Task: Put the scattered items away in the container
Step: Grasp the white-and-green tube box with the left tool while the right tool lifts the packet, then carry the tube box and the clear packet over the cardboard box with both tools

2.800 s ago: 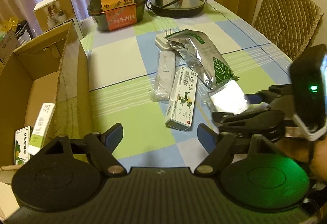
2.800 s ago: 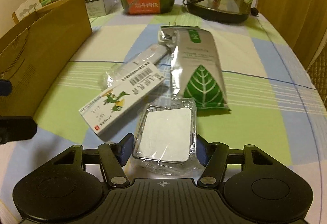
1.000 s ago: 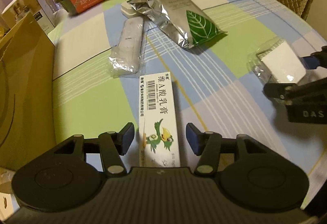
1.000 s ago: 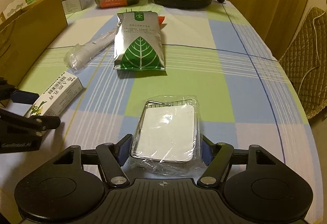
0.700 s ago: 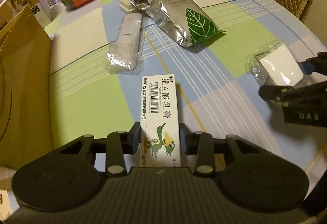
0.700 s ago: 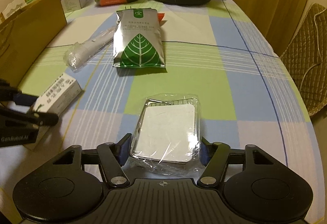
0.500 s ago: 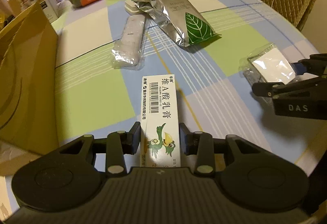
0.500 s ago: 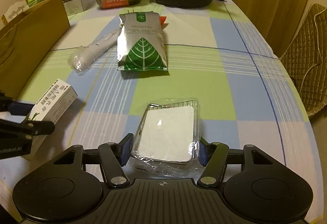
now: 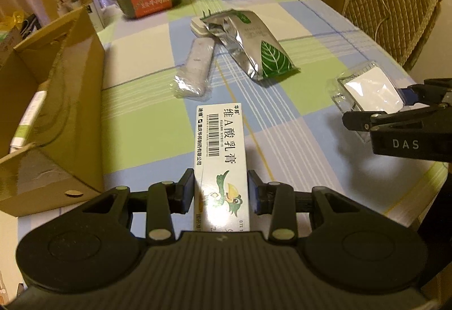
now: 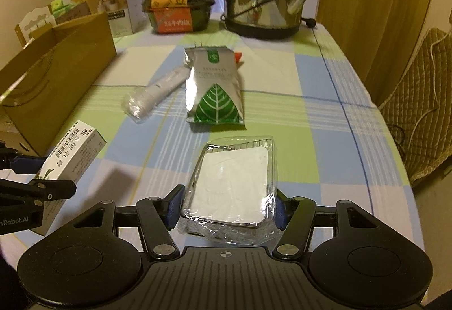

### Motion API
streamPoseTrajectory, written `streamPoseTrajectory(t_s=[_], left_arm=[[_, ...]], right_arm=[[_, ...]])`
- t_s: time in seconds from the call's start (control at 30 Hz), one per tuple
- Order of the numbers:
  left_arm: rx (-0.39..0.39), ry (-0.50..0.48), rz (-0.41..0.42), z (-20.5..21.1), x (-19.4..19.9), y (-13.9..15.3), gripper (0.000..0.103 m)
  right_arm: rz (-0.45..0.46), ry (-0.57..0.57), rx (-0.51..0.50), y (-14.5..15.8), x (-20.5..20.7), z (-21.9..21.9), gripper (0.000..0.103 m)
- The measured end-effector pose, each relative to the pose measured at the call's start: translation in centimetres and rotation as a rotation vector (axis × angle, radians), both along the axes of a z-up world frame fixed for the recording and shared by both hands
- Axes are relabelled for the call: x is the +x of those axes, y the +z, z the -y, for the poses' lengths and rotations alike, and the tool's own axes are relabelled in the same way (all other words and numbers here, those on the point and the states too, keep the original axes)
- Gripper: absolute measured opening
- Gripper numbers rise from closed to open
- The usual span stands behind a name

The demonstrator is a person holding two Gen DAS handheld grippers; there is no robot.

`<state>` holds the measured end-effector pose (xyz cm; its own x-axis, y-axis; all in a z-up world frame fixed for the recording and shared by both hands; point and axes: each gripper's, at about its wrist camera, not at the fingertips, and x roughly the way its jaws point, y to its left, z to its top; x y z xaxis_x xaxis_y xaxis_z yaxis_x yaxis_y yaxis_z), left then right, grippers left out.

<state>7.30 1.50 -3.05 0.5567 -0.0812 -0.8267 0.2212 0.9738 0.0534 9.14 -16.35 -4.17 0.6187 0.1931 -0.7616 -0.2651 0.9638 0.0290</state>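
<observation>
I have both pickups done and am at the carry step: my left gripper (image 9: 221,194) is clamped on the long white ointment carton with the green bird print (image 9: 219,151), and my right gripper (image 10: 228,206) is clamped on the flat white pad sealed in clear plastic wrap (image 10: 233,182), both lifted clear of the checked blue-and-green tablecloth (image 10: 282,117). Compared with a second ago, when the left fingers stood apart around the carton lying flat, they are now closed and the carton is raised. Next, I judge, comes swinging left over the open brown cardboard box (image 9: 56,101) before releasing.
</observation>
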Motion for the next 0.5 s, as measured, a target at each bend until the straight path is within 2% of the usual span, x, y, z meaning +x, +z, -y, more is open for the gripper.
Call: streamPoseTrajectory(t_s=[0.5], left_arm=[[-0.004,0.077,0.082,-2.1,-4.2,5.0,0.033]], right_arm=[[0.097,0.04,0.029,5.0,-3.1,-1.6,0.063]])
